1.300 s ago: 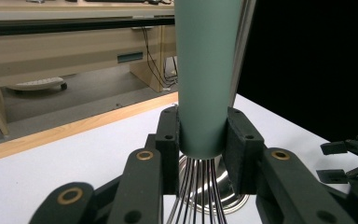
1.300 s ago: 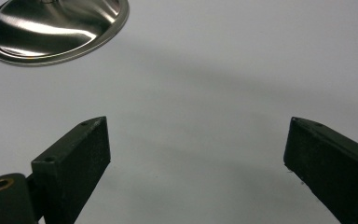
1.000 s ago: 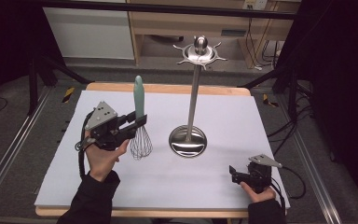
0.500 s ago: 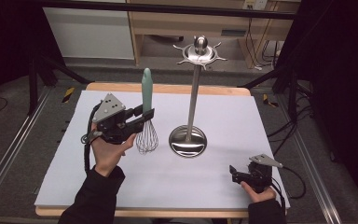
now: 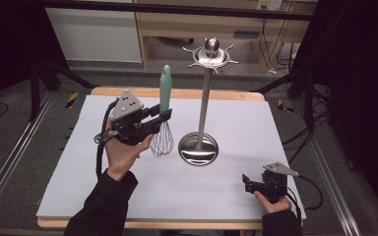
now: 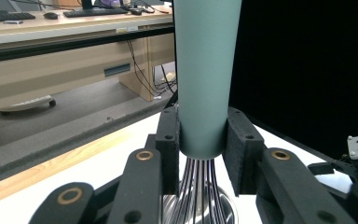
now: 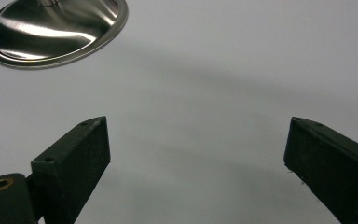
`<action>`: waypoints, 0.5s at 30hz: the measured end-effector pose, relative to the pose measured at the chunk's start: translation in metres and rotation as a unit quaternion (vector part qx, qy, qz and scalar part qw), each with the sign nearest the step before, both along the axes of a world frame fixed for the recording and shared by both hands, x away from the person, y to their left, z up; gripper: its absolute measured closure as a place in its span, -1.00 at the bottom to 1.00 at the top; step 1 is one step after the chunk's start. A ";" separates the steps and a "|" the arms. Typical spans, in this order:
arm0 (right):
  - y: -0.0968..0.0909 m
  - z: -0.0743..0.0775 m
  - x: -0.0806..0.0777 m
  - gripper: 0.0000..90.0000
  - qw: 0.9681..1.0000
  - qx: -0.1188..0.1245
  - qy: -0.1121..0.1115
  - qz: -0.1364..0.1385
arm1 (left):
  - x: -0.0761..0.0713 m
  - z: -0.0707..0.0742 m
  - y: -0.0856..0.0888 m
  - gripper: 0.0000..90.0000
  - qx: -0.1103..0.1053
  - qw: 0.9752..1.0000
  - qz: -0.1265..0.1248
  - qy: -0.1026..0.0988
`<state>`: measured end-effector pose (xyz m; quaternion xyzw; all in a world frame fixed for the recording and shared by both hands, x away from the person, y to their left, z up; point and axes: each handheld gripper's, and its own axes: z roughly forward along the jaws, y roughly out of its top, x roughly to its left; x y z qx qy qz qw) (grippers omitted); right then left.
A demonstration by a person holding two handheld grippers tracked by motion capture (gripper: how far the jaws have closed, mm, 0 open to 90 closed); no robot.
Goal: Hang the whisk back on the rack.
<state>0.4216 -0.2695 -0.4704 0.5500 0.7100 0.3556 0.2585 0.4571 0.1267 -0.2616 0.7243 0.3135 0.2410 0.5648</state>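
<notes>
Between the black jaws of the left gripper (image 5: 165, 116), a whisk (image 5: 163, 118) is clamped at the lower end of its pale green handle, just above where the wires begin; the left gripper view shows both pads (image 6: 169, 148) pressed against the handle's base with the wire bundle dropping out below them. The whisk stands upright, handle up and wire balloon down, and the balloon hangs above the white table cover (image 5: 103, 162) rather than resting on it. The left hand (image 5: 123, 152) holds the gripper from below and behind, with its cable looping down along the sleeve. Just to the right of the whisk stands a steel utensil stand (image 5: 205, 98): a round polished base, a thin upright pole and a star-shaped crown of hooks with a ball on top. The pole is close beside the wire balloon but apart from it, and nothing lies between the two. Well away, near the table's front right corner, the right gripper (image 5: 247, 181) rests low over the cover in the right hand (image 5: 271, 202), its jaws spread wide with only bare cover between them; the right gripper view shows the rim of the stand's base (image 7: 56, 32) at the upper left. Compared with a second ago, the whisk and left gripper have risen and shifted right toward the stand, while the right gripper has kept its place.
</notes>
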 end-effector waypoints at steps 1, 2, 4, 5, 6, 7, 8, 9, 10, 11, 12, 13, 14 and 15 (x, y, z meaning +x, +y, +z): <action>0.000 0.000 0.000 -0.84 1.000 0.000 0.000 0.000 | 0.001 0.001 -0.001 0.54 0.003 1.000 -0.002 0.000; 0.000 0.000 0.000 -0.84 1.000 0.001 0.000 0.000 | 0.001 0.001 -0.002 0.54 0.003 1.000 -0.002 0.000; 0.000 0.000 0.000 -0.84 1.000 0.001 0.000 0.000 | 0.002 0.002 -0.003 0.54 0.001 1.000 -0.002 0.000; 0.000 0.000 0.000 -0.84 1.000 0.001 0.000 0.000 | 0.002 0.002 -0.004 0.54 0.002 1.000 -0.003 0.000; 0.000 0.000 0.000 -0.84 1.000 0.000 0.000 0.000 | 0.003 0.001 -0.005 0.54 0.004 1.000 -0.003 0.001; 0.000 0.000 0.000 -0.84 1.000 0.001 0.000 0.000 | 0.003 0.001 -0.006 0.54 0.006 1.000 -0.004 0.002; 0.000 0.000 0.000 -0.84 1.000 0.001 0.000 0.000 | 0.004 0.001 -0.007 0.54 0.006 1.000 -0.004 0.003; 0.000 0.000 0.000 -0.84 1.000 0.000 0.000 0.001 | 0.005 0.001 -0.007 0.54 0.008 1.000 -0.004 0.004; 0.000 0.000 0.000 -0.84 1.000 0.000 0.000 0.001 | 0.006 0.001 -0.009 0.54 0.006 1.000 -0.004 0.005; 0.000 0.000 0.000 -0.84 1.000 0.002 0.001 0.001 | 0.007 0.001 -0.009 0.54 0.006 1.000 -0.005 0.005; 0.000 0.000 0.000 -0.84 1.000 0.000 0.000 0.001 | 0.008 0.001 -0.010 0.54 0.006 1.000 -0.005 0.006; 0.000 0.000 0.000 -0.84 1.000 0.000 0.000 0.001 | 0.009 0.001 -0.011 0.54 0.007 1.000 -0.005 0.008; 0.000 0.000 0.000 -0.84 1.000 0.000 0.000 0.001 | 0.009 0.001 -0.011 0.54 0.007 1.000 -0.005 0.008; 0.000 0.000 0.000 -0.84 1.000 0.001 0.000 0.000 | 0.010 0.002 -0.013 0.54 0.009 1.000 -0.005 0.008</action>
